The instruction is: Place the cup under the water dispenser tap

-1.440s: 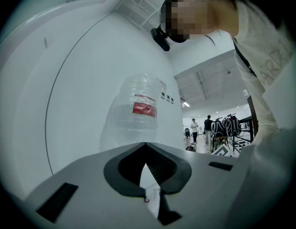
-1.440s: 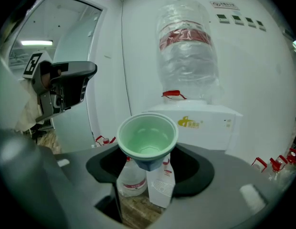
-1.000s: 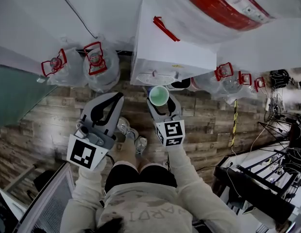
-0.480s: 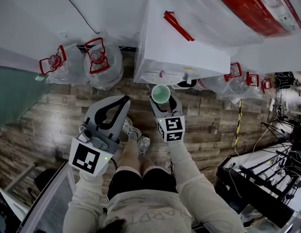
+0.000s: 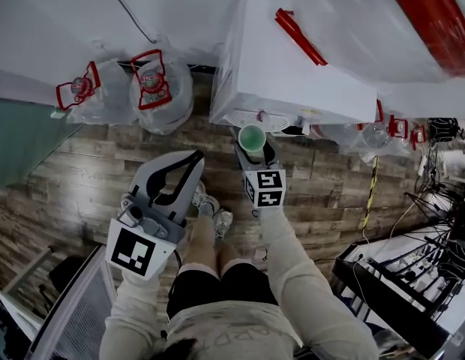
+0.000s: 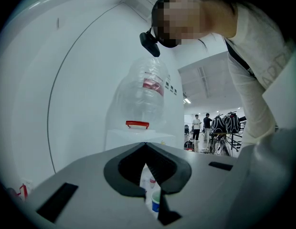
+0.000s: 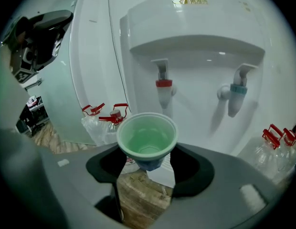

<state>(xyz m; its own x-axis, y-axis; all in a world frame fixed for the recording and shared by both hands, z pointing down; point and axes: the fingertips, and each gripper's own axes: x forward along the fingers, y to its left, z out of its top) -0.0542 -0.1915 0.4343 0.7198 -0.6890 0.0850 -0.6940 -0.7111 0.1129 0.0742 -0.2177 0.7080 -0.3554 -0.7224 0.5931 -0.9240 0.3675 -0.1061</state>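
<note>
I am holding the cup (image 7: pixel 147 138) clamped in my right hand-held gripper (image 7: pixel 148 168) just short of the red tap (image 7: pixel 163 90), judging it needs easing forward underneath, my left hand-held gripper (image 5: pixel 192 159) clenched empty.

Cream long sleeves (image 5: pixel 296 272), dark shorts (image 5: pixel 217 277), pale sneakers (image 5: pixel 217 220), grey left gripper (image 5: pixel 196 157) and right gripper (image 5: pixel 254 151), black inner pads, black-and-white marker cubes (image 5: pixel 134 250)

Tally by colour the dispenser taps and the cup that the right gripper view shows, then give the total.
Red tap: 1
Blue tap: 1
Green cup: 1
Total: 3
</note>
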